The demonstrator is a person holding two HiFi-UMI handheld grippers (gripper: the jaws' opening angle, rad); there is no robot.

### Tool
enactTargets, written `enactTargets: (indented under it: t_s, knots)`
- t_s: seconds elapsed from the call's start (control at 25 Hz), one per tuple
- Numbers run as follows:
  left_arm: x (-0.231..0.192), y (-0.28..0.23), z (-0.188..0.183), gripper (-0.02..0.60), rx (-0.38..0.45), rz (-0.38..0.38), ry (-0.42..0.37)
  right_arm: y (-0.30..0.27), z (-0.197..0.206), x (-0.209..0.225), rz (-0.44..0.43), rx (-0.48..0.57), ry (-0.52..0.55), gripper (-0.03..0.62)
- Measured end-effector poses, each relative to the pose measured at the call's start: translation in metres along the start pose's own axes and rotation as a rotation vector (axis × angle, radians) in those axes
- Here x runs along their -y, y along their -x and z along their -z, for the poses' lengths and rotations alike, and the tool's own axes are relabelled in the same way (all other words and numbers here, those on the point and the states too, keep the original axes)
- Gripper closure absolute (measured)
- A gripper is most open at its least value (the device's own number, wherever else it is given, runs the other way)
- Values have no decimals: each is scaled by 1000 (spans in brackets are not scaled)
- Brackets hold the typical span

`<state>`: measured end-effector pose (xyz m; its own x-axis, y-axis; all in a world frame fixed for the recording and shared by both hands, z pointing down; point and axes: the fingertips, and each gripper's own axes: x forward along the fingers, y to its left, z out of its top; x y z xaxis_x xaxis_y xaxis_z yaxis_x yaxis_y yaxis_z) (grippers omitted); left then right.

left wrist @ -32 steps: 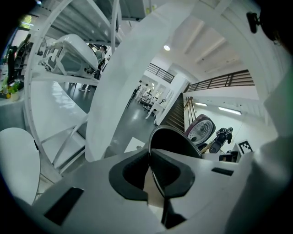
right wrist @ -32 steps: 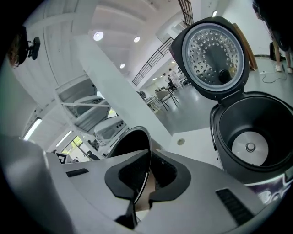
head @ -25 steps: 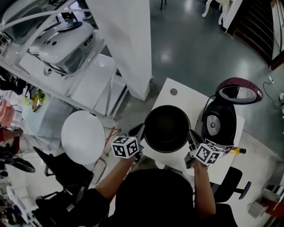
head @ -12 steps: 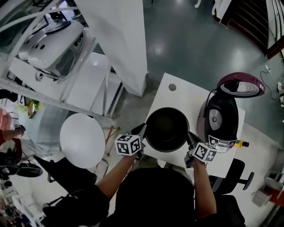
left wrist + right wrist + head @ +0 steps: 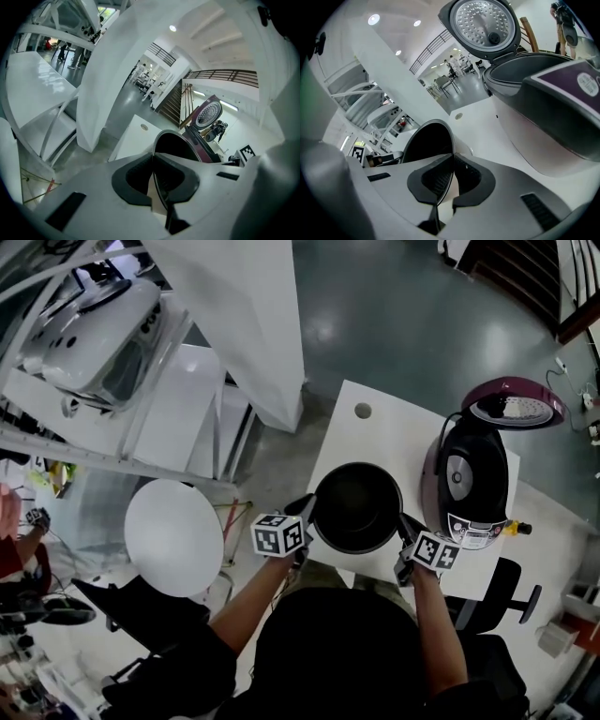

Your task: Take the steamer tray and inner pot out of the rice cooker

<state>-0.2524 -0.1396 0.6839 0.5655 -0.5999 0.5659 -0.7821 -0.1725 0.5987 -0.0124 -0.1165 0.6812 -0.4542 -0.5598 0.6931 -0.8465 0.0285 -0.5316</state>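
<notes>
The left tongs (image 5: 307,512) and the right tongs (image 5: 404,528) each pinch the thin rim of the dark inner pot (image 5: 356,507) on opposite sides, probably to keep it level, and the pot is out of the open rice cooker (image 5: 469,486), over the white desk (image 5: 375,432) just beside it.

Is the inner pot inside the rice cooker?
No: the left gripper and right gripper hold the inner pot beside the rice cooker.

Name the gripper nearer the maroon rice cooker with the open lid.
Right. The right gripper grips the rim of the black round inner pot beside the cooker; the left gripper grips the opposite rim, pot between.
</notes>
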Motion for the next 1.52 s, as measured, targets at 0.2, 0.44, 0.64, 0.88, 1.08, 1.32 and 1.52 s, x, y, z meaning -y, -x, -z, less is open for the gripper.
enactTargets:
  t_s: [0.2, 0.44, 0.64, 0.88, 1.08, 1.32, 1.52]
  knots:
    - [-6, -9, 8, 566, -14, -4, -15, -5, -1, 5, 6, -6, -9, 583]
    - [-5, -17, 6, 565, -33, 50, -49, -8, -1, 11, 45, 29, 60, 576]
    - [-3, -11, 3, 563, -34, 21, -114, -2, 4, 11, 87, 39, 90, 576]
    - [19, 7, -20, 563, 41, 45, -199, 29, -5, -8, 89, 83, 149, 576]
    - [70, 10, -22, 565, 70, 134, -282, 69, -14, -17, 95, 155, 198, 576]
    - [123, 16, 1, 568, 67, 146, -318, 115, -28, -21, 73, 233, 265, 586]
    - [169, 30, 15, 569, 120, 136, -364, 161, -45, -13, 65, 351, 292, 591]
